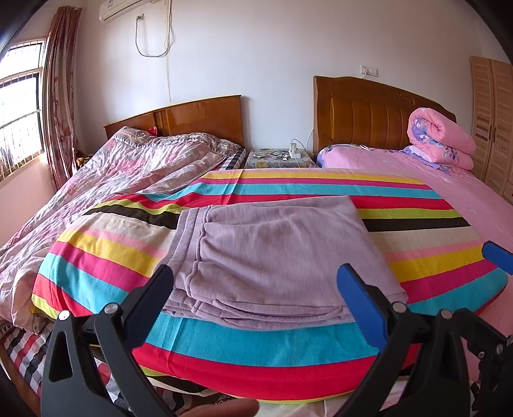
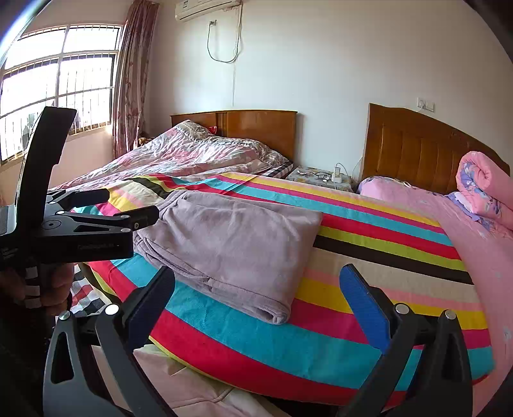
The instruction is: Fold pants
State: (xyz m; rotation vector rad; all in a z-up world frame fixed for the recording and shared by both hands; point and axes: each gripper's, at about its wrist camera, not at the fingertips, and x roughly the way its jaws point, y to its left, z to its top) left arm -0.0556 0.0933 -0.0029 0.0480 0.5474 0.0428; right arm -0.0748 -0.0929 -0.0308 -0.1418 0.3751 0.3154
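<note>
The room is a bedroom with a window (image 2: 61,83) on the left wall, an air conditioner (image 2: 208,8) high up, and two beds with wooden headboards set side by side. The nearer bed (image 1: 455,192) has a pink sheet; a striped blanket (image 1: 288,340) is spread across its foot and makes a flat, slightly yielding surface. A rolled pink quilt (image 1: 442,138) lies by the headboard, well away from the work.

The pants (image 1: 275,256), lilac and fleecy, lie on the striped blanket, already folded into a thick rectangular stack, the waistband at the left and the layered edges toward the viewer. They look soft, limp and light, not slippery; lifted by one corner the layers would probably slide and fan apart. A safer hold seems to be the layered near edge, pinched through all layers, or both ends at once.

The left tool (image 1: 256,288) hovers just short of the stack's near edge, spread wide and holding nothing. The right tool (image 2: 256,288) is likewise released, off the stack's right corner.
</note>
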